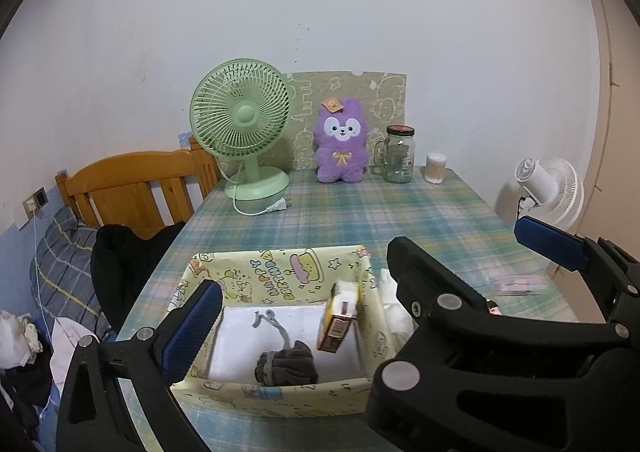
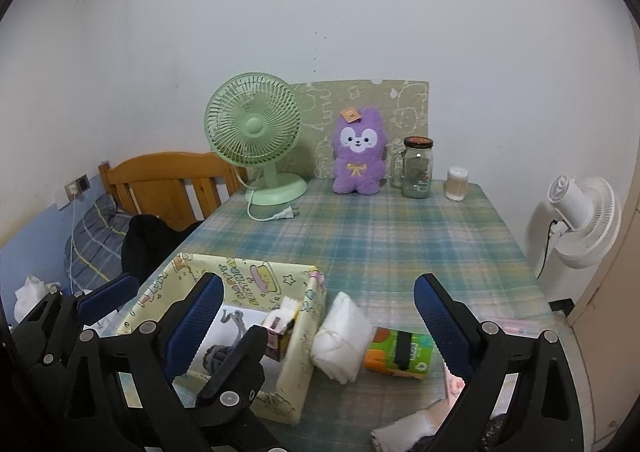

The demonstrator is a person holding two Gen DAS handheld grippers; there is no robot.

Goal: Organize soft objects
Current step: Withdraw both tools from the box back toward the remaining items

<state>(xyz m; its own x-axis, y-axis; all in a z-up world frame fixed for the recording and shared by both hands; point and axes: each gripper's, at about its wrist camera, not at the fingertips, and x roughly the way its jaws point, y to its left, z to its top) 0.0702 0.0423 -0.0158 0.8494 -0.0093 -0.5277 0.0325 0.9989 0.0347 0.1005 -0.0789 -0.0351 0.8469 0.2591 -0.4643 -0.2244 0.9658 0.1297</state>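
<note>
Left wrist view: left gripper [image 1: 368, 294] spread wide, nothing between its blue pads, hanging over the yellow cartoon-print fabric bin [image 1: 280, 392] on the plaid-covered counter [image 1: 360, 212]. Inside the bin: a dark grey knitted bundle [image 1: 288, 366] with a grey cord lying on the white bottom, and a small yellow-brown box [image 1: 338, 322] leaning against the right wall. White soft item [image 1: 394, 308] just outside that wall, partly hidden by the gripper. Far end of counter: green fan [image 1: 242, 124], purple plush [image 1: 340, 142], glass jar [image 1: 399, 154].

Right wrist view: right gripper [image 2: 318, 318] wide open, holding nothing. Between and beyond its pads, a white folded soft bundle [image 2: 344, 336] lies on the counter, touching the bin's right wall [image 2: 298, 352]. Green and orange packet [image 2: 400, 350] just right of the bundle. Left gripper visible at lower left, over the bin
</note>
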